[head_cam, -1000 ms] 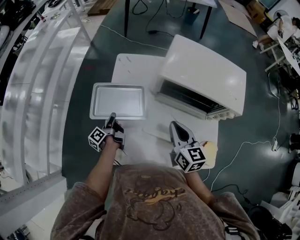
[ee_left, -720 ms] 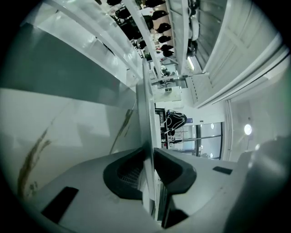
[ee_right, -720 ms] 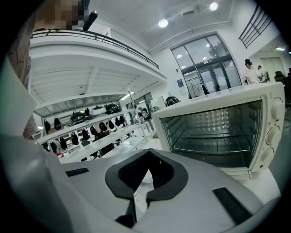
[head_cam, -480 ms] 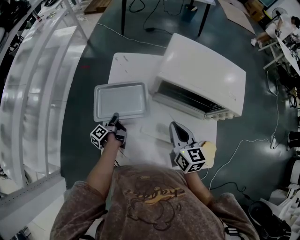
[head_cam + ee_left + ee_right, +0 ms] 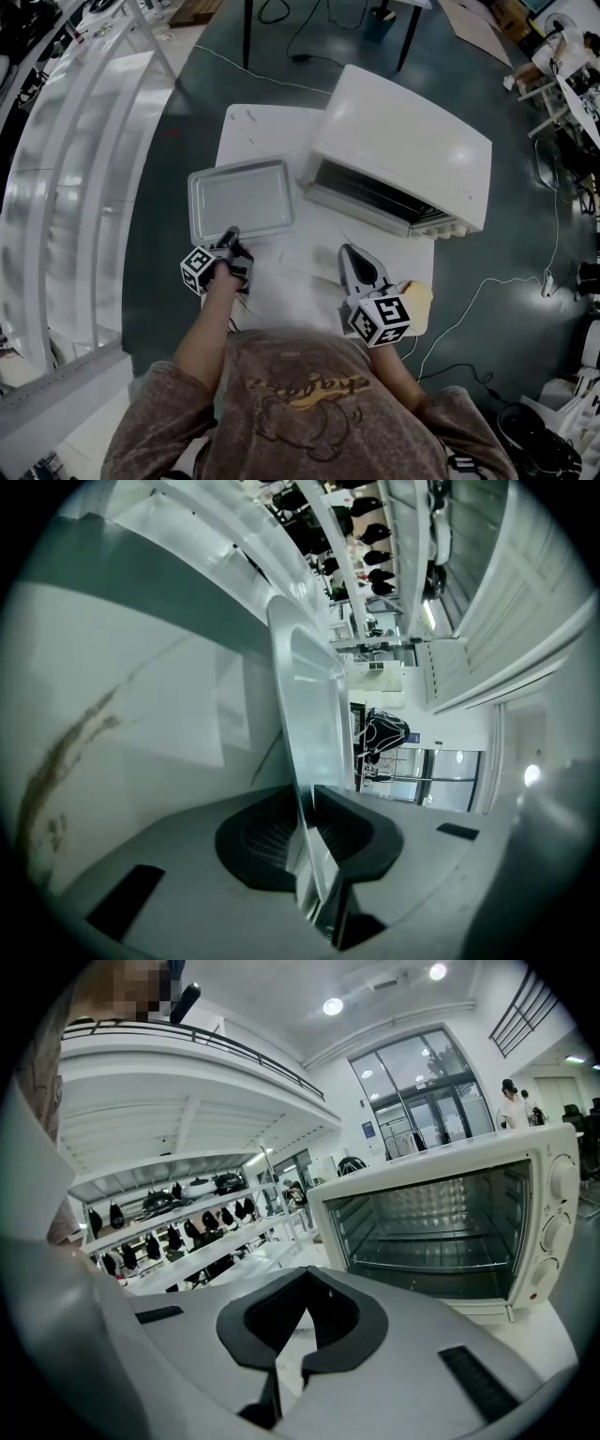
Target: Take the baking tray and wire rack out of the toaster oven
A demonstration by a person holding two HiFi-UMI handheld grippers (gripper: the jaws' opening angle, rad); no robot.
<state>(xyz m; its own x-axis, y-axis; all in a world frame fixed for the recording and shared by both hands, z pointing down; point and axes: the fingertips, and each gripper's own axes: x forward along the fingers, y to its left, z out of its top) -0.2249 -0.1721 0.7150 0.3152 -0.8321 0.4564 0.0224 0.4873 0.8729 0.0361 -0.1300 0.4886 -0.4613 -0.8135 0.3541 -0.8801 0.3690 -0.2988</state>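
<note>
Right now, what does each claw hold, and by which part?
Left claw grips the baking tray by its near rim, its jaws having just been closing; right claw holds nothing.

In the head view the oven [image 5: 403, 150] hides its inside under its roof; the right gripper view's right edge clips it. The tray [image 5: 314, 714] has its near rim hidden in the left gripper [image 5: 307, 803].

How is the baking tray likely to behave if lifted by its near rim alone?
Probably stiff and light: the baking tray looks like thin pressed metal. Held only at its near rim by the left hand-held gripper, whose jaws have just been closing on it, it may tip or swing. Its smooth rim could slip.
</note>
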